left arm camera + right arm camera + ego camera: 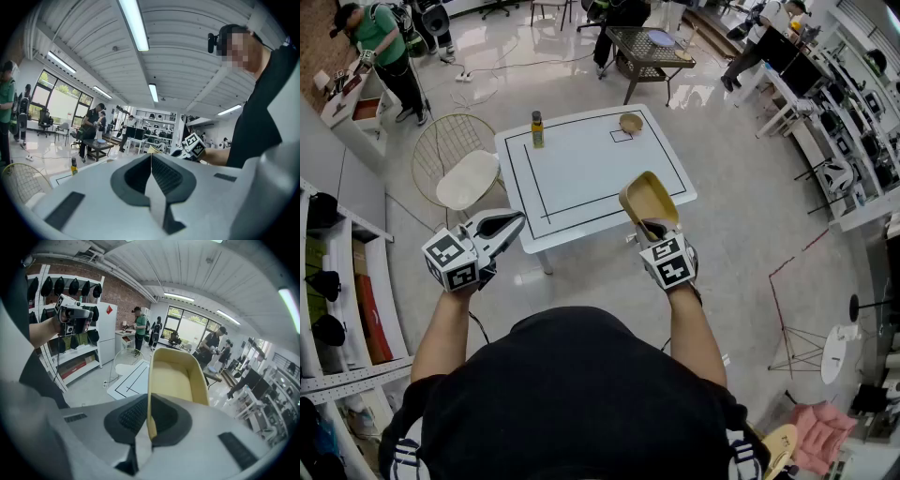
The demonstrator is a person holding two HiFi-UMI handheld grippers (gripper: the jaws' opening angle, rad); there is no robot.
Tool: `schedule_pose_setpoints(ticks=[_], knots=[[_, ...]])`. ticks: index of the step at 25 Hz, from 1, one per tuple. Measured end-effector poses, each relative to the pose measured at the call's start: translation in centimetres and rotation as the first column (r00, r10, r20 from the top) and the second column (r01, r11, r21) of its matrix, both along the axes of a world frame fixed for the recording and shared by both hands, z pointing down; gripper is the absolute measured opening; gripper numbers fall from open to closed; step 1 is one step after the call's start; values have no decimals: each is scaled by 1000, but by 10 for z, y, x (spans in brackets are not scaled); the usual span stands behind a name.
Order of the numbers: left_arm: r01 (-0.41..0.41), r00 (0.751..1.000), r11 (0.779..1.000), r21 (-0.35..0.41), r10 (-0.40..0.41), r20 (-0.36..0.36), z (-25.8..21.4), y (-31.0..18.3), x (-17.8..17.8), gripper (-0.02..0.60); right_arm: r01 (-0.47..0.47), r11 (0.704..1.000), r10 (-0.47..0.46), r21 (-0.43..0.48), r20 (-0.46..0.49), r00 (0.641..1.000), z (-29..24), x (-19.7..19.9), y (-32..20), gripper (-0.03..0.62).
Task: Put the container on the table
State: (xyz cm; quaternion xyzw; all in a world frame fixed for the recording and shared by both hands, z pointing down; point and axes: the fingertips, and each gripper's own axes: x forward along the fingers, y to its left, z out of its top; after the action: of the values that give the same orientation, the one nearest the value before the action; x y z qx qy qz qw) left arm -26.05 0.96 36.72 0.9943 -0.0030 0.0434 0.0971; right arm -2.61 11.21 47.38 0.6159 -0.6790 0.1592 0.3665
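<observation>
A yellow rectangular container (646, 201) is held up above the near right corner of the white table (581, 169). My right gripper (654, 226) is shut on its near rim; in the right gripper view the container (174, 378) fills the middle with its wall pinched between the jaws of my right gripper (150, 420). My left gripper (508, 223) hangs in the air near the table's near left corner, jaws closed together with nothing between them. In the left gripper view my left gripper (151, 168) points level across the room.
A small bottle (537, 129) and a little wooden bowl (630, 123) stand at the table's far side, inside its black outline. A wire chair with a white seat (464, 176) stands left of the table. Shelves (337, 281) run along the left. People stand further back.
</observation>
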Motion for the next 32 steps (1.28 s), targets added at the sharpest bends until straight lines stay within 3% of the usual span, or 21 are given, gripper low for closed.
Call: schedule_pose_setpoints(ticks=[7,19,28,32], knots=[[30,1000,1000,-3,-30,2,-5,-11,-12,8,19,1000,-20,-9,-11,1000,-3,-6,-8,15],[7,1000,1000,-13,-7,4,0,-21,-23,8,0,999,1,33,-17,1000,-16,-11,-28,17],[7,1000,1000,0,-7,12,5,-34,6,8,-42,997,43,59,-26,999,-20,23,-35,17],[53,998,997,61,-55,21,3,-41,29,8,-42,996,44,73,-22,999,-19,40,-46,15]])
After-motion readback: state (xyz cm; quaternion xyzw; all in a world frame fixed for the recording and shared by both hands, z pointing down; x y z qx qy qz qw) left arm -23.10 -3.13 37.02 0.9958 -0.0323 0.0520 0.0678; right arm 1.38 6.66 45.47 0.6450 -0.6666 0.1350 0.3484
